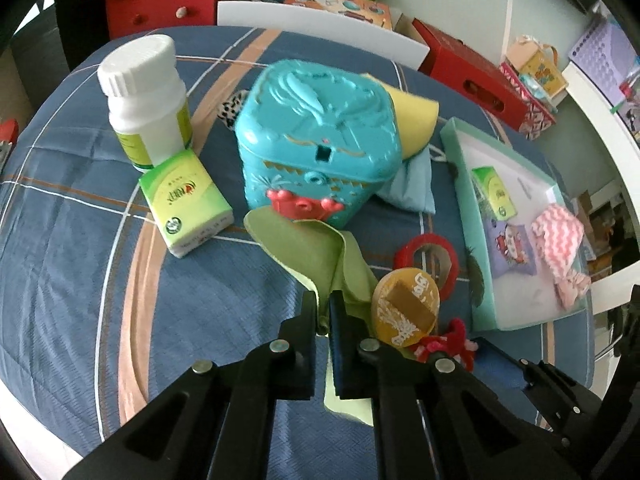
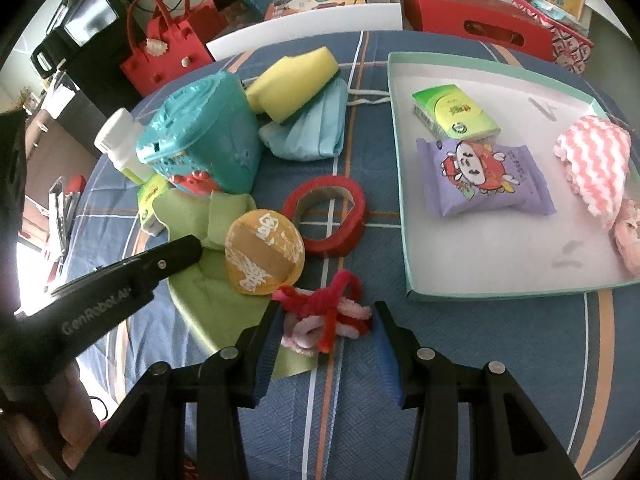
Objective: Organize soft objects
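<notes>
Left gripper pinched tight on green cloth, centre frame. Right gripper wide apart around pipe-cleaner bundle, lower centre, nothing held. Risk: lifted cloth dragging orange disc off; tray at right.

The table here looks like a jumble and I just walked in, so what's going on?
A person with a gripper in each hand is sorting soft things into the shallow tray. The left gripper is shut on the green cloth lying in front of the teal box. The right gripper is open, its fingers either side of the red and pink fuzzy bundle on the tablecloth. The tray already holds a tissue pack, a purple snack packet and a pink striped cloth.
</notes>
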### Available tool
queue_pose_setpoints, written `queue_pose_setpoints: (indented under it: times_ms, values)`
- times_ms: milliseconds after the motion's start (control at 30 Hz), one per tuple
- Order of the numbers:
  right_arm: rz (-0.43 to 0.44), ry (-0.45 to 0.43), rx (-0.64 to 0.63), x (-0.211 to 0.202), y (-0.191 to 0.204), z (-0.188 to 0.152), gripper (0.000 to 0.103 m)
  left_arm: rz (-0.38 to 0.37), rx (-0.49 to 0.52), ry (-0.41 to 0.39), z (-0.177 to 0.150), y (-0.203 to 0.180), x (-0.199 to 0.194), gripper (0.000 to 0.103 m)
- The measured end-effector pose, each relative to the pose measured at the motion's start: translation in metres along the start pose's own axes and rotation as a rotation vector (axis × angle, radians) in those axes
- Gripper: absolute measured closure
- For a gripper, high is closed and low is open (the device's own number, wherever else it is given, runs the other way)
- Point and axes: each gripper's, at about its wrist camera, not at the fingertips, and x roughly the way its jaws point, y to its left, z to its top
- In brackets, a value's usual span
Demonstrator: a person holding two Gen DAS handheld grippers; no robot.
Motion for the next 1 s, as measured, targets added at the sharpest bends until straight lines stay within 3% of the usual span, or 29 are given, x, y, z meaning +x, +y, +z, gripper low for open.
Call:
queue_pose_setpoints:
  times_ms: [300, 1000]
  values:
    - [0.002, -0.037, 0.008, -0.013, -0.008, 0.005, 0.056, -0.034, -0.028, -0.04, 0.01, 0.032, -0.019, 0.098]
    - [0.015, -0.149, 0.021, -0.036, -0.009, 0.008, 0.056, -0.067, -0.052, -0.281, 0.021, 0.05, -0.074, 0.098]
